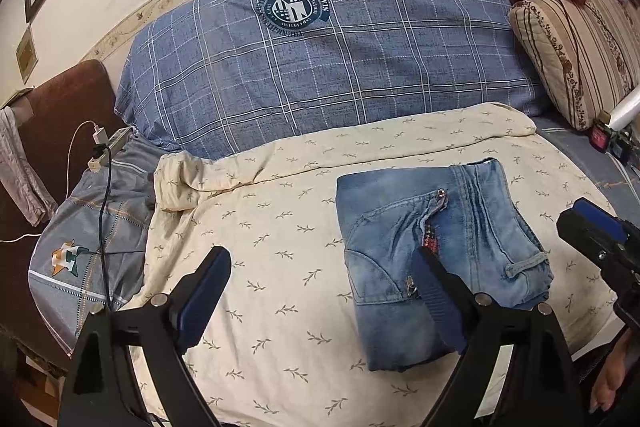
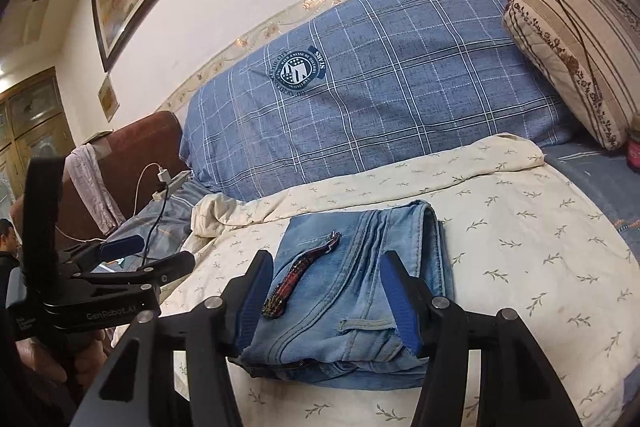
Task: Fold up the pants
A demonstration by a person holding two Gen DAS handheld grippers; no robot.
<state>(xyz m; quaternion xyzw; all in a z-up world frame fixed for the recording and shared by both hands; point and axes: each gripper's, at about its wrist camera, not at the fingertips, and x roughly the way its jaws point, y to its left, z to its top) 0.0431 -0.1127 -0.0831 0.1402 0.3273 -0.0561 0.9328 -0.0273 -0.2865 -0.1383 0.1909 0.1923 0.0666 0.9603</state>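
Both grippers are released: the left gripper [image 1: 320, 291] gapes beside the jeans [image 1: 436, 259], which lie folded into a compact stack on the cream sheet [image 1: 280, 227], and the right gripper [image 2: 328, 303] straddles them without pinching, so folding looks done.

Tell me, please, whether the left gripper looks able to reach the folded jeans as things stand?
Probably yes: the left gripper is open beside the folded jeans, one finger already over them, nothing between.
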